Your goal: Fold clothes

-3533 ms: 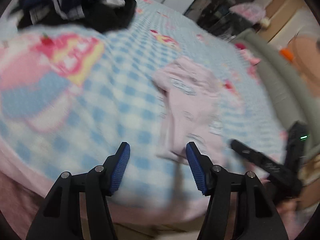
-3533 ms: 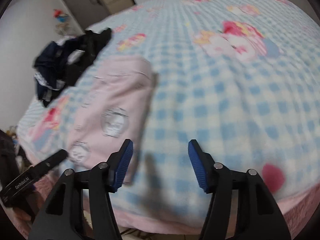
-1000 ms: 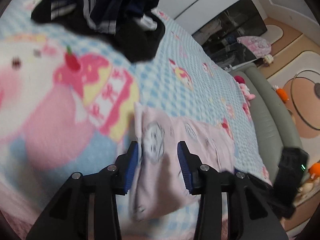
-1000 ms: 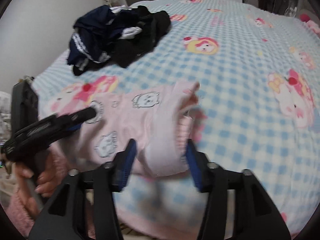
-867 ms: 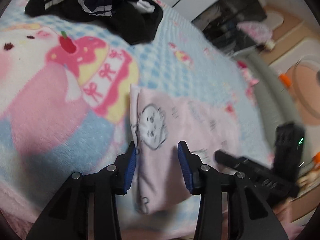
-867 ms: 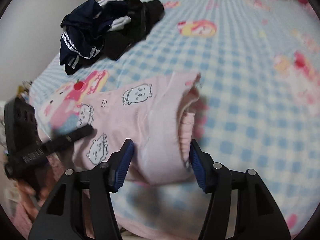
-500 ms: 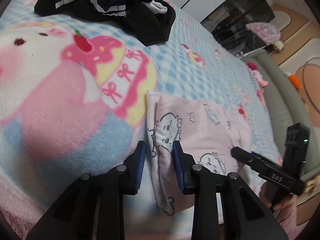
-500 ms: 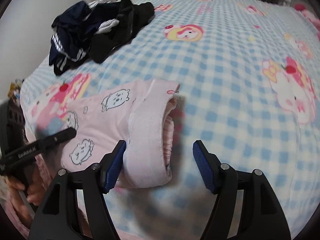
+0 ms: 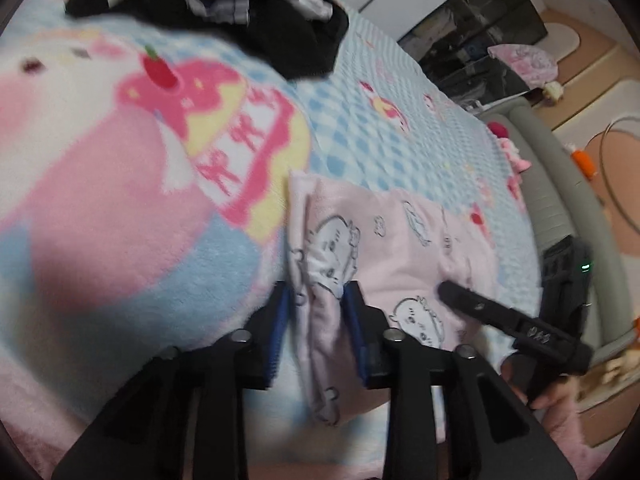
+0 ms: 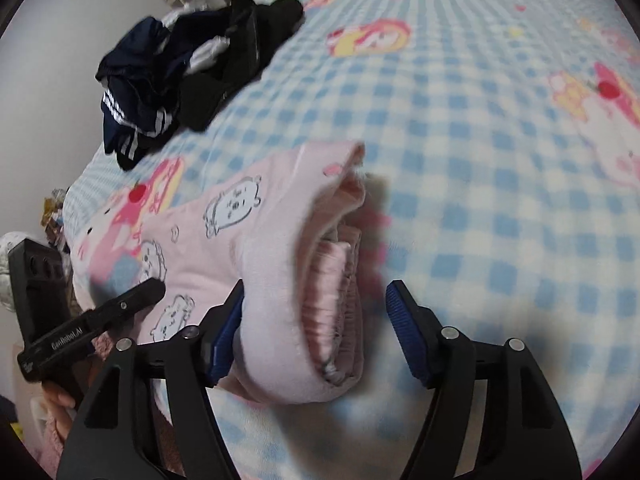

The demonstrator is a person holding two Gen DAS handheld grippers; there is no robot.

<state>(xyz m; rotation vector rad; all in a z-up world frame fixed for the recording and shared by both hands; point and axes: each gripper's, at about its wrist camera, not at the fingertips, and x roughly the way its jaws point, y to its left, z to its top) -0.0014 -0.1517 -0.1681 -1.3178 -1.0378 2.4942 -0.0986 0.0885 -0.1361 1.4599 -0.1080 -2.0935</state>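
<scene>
Nearest to me, my left gripper (image 9: 316, 312) straddles the near left edge of the folded pink garment (image 9: 400, 248); its jaws are opening, a bunched fold of the cloth sits between the 2 blue pads (image 9: 352, 320), and blur keeps me from telling whether they press on it; my right gripper (image 10: 312, 332) stands at the garment's other end, jaws apart and opening, the left pad against the rolled edge and the right pad clear of it with bare blanket in the gap; from that side I see the stacked layers of the fold, the inner ones too smeared to count. The garment lies near the front edge of the bed (image 10: 500, 140), on the blue-and-white checked blanket with cartoon prints; its front corner is cut off behind my left gripper's fingers. In the left wrist view the right gripper's black finger crosses the garment's right side, and the hand (image 9: 540, 392) holding it is only partly visible at the frame edge. Farther back, a heap of dark clothes (image 10: 188, 68) with white stripes lies well apart from the pink piece; in the left wrist view its top is cut off by the frame. Beyond the bed, a grey padded edge and floor items are too blurred to name.
</scene>
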